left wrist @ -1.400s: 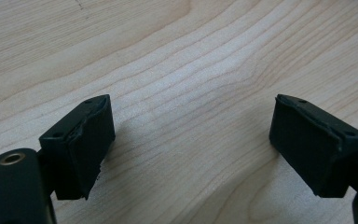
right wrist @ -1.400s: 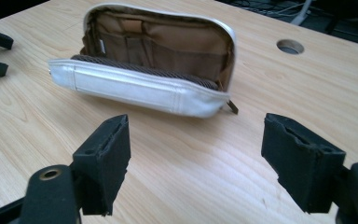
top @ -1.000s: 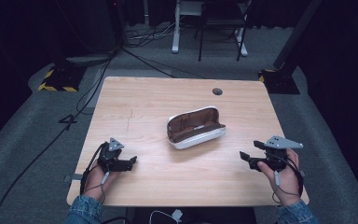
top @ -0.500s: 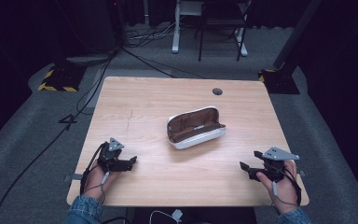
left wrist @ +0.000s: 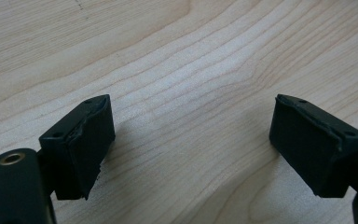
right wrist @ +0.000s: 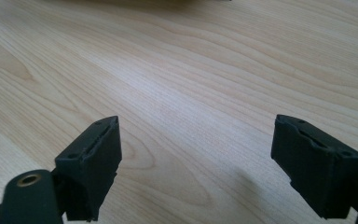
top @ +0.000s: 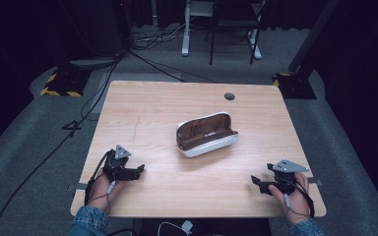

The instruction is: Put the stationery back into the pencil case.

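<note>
We see the table (top: 147,103) lit bright from above, with the floor around it dark. Close-up pictures look a bit soft.

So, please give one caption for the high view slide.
Open white glasses case with brown lining between two open black grippers, left and right, on light wooden table.

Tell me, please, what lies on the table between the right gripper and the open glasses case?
Nothing: in the high view, bare wood separates the right gripper from the glasses case. Its jaws have just been opening, with nothing between them.
</note>
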`<state>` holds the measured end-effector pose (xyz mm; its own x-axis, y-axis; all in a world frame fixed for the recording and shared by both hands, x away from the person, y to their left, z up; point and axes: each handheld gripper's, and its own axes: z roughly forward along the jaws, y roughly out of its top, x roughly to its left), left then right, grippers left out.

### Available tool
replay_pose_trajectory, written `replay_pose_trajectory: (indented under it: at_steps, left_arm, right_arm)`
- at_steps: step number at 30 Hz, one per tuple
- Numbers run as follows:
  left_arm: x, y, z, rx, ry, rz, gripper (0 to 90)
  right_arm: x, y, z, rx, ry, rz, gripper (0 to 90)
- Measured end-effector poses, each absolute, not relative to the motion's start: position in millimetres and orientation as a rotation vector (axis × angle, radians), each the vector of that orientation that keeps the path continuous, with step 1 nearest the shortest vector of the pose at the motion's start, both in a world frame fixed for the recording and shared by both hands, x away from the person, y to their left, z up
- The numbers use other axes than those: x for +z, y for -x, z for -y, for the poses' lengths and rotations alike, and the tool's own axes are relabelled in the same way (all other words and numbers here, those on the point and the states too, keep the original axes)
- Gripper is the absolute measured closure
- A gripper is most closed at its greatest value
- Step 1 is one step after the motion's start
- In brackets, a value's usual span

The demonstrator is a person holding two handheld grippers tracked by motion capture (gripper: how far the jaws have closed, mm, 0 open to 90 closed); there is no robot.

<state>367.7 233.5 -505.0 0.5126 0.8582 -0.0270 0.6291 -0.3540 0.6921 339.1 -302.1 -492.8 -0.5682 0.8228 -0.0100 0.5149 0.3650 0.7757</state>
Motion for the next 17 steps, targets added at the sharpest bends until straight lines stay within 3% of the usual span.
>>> replay_pose_trajectory:
  at_steps: [17]
  left_arm:
    - [-504.9, -367.8, -233.4, 0.452, -2.104, -1.21, 14.4]
  right_arm:
    - [-505.0, -340.8, 299.9, 0.993, -1.191, -2.29, 13.1]
